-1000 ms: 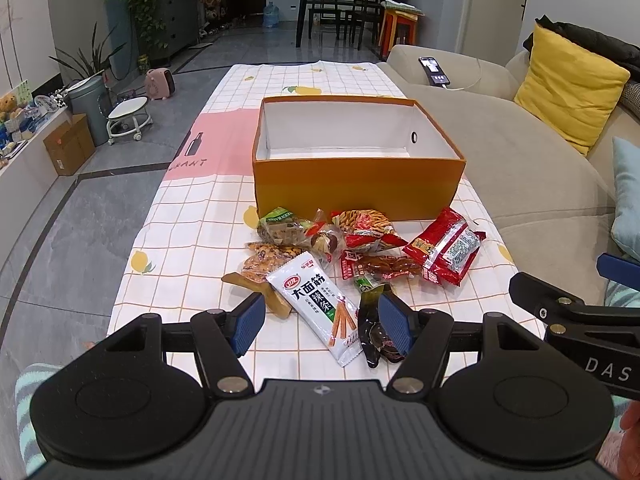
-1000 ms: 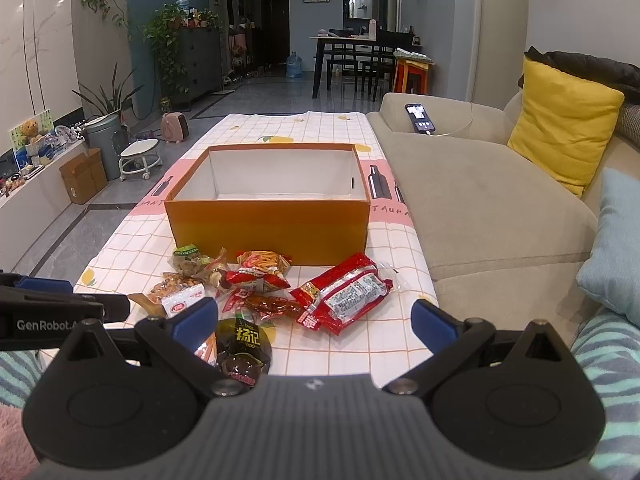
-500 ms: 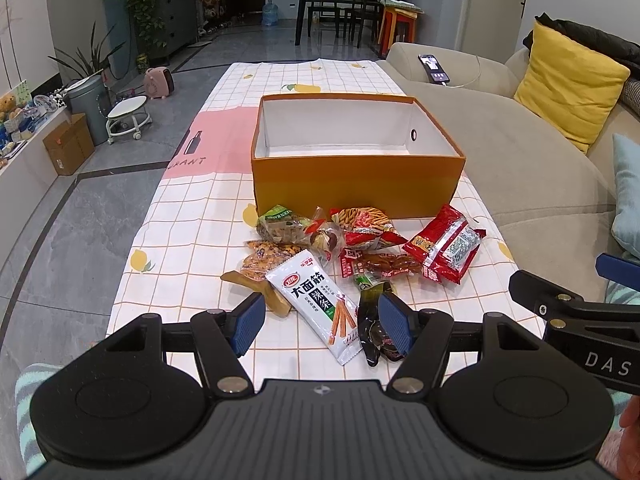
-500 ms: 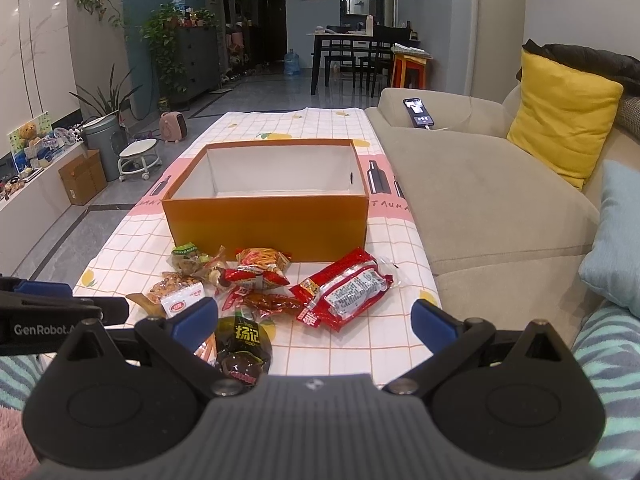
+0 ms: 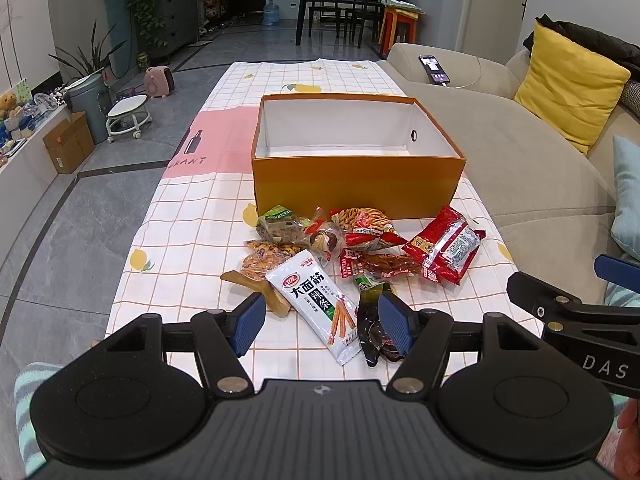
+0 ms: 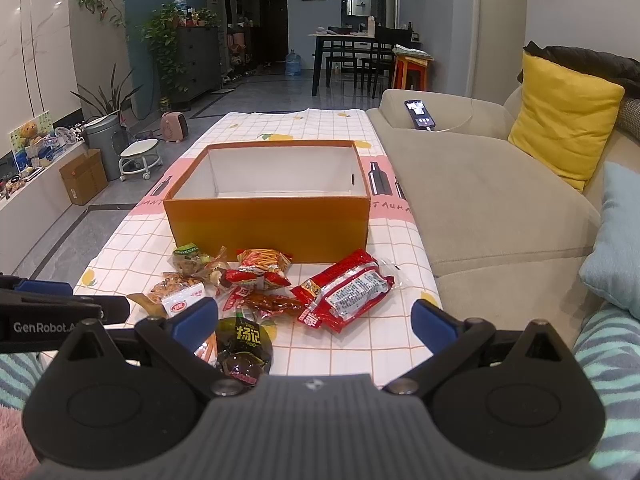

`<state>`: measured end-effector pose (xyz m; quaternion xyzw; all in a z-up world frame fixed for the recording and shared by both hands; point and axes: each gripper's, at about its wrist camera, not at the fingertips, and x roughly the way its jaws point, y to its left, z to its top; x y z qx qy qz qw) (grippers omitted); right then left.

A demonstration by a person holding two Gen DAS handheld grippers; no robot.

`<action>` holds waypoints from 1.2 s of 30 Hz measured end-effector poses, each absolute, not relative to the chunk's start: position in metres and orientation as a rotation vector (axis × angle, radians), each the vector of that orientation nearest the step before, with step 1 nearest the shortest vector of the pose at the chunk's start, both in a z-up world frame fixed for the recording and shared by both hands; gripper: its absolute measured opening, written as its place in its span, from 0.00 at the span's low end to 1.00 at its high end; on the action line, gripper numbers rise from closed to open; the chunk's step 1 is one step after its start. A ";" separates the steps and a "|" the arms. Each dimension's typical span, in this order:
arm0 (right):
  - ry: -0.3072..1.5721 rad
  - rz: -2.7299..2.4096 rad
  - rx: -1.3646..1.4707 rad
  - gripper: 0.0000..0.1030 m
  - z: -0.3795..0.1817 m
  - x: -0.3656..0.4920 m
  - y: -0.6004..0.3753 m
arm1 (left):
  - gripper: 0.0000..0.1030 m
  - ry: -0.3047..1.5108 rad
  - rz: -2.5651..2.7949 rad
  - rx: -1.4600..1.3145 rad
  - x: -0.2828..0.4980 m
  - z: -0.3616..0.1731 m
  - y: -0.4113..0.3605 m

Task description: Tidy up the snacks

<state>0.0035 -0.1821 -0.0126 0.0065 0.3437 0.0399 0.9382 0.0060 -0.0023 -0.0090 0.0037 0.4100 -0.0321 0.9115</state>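
Several snack packets (image 5: 360, 252) are heaped just in front of the orange box (image 5: 356, 184). Both the left gripper (image 5: 322, 322) and right gripper (image 6: 316, 320) are held nearer than the heap, fingers spread apart, nothing gripped.

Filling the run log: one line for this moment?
left gripper: open, empty | right gripper: open, empty | snacks: on table | orange box: empty
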 end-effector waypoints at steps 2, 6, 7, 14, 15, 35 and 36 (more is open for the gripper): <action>0.703 0.082 0.014 0.96 -0.013 0.004 -0.182 | 0.74 0.844 -0.067 0.007 0.006 -0.009 -0.002; 0.703 0.085 0.017 0.96 -0.013 0.004 -0.182 | 0.74 0.844 -0.072 0.002 0.006 -0.009 -0.002; 0.700 0.083 0.017 0.96 -0.013 0.004 -0.182 | 0.74 0.848 -0.077 -0.008 0.007 -0.010 -0.001; 0.694 0.079 0.051 0.96 -0.015 0.012 -0.188 | 0.74 0.840 -0.167 -0.047 0.015 -0.006 0.002; 0.696 0.073 0.049 0.96 -0.016 0.015 -0.188 | 0.74 0.835 -0.174 -0.044 0.017 -0.006 0.001; 0.835 0.184 -0.074 0.73 -0.074 0.090 -0.176 | 0.64 1.012 -0.208 -0.177 0.080 -0.052 0.020; 0.845 0.188 -0.076 0.73 -0.077 0.093 -0.175 | 0.65 1.019 -0.193 -0.178 0.083 -0.055 0.021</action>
